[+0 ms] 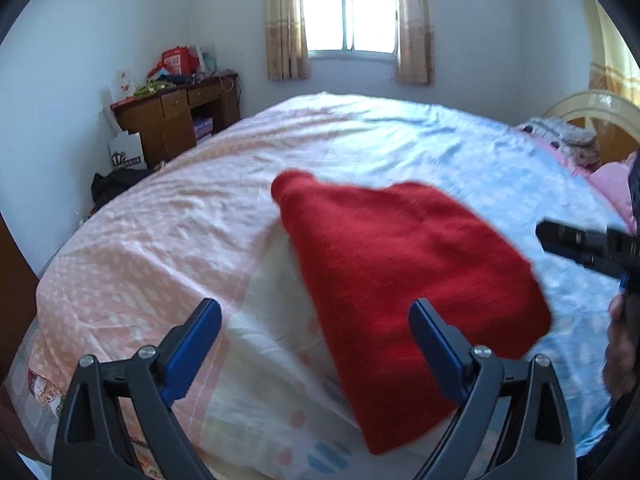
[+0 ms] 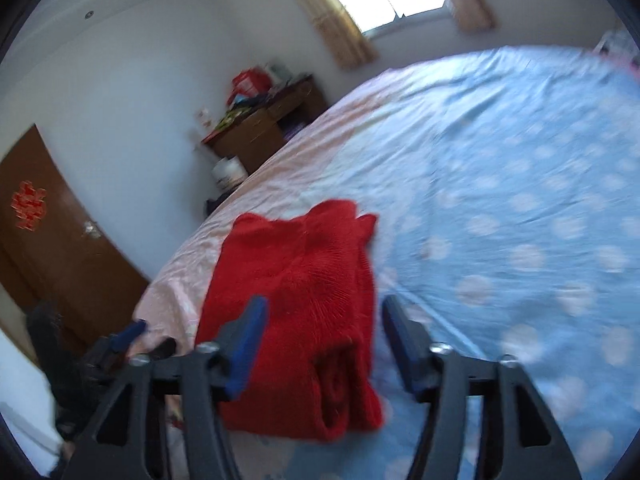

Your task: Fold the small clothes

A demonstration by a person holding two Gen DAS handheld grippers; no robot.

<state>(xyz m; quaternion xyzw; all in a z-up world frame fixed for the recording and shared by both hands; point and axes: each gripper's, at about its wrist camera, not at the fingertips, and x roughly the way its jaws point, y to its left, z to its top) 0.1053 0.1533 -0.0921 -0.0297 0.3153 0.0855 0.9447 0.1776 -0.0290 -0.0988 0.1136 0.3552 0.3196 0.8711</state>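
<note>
From the left wrist camera, the red sweater (image 1: 404,280) lies folded on the bed (image 1: 168,240), close to the bed's near edge. It sits where the pink half of the sheet meets the blue half. Its long side runs from the near edge up and away toward the window (image 1: 348,8). A narrow red end points to the far left. The left hand-held gripper (image 1: 316,344) is spread wide, with nothing held. One blue finger is above the sheet left of the sweater, and the other is over the sweater's near part. The right hand-held gripper (image 1: 580,246) pokes in just right of the sweater. All around the sweater the bed is flat, bare sheet. A brown counter (image 1: 176,116) stands far off past the bed's left edge.

From the right wrist camera, the sweater (image 2: 296,300) lies near the bed's (image 2: 500,200) left edge, with lots of blue sheet to its right. Its long side runs away from the camera. The rolled fold faces the camera. The right hand-held gripper (image 2: 324,344) is partly open over the sweater's near end and holds nothing. The left hand-held gripper (image 2: 128,336) is left of the sweater.
</note>
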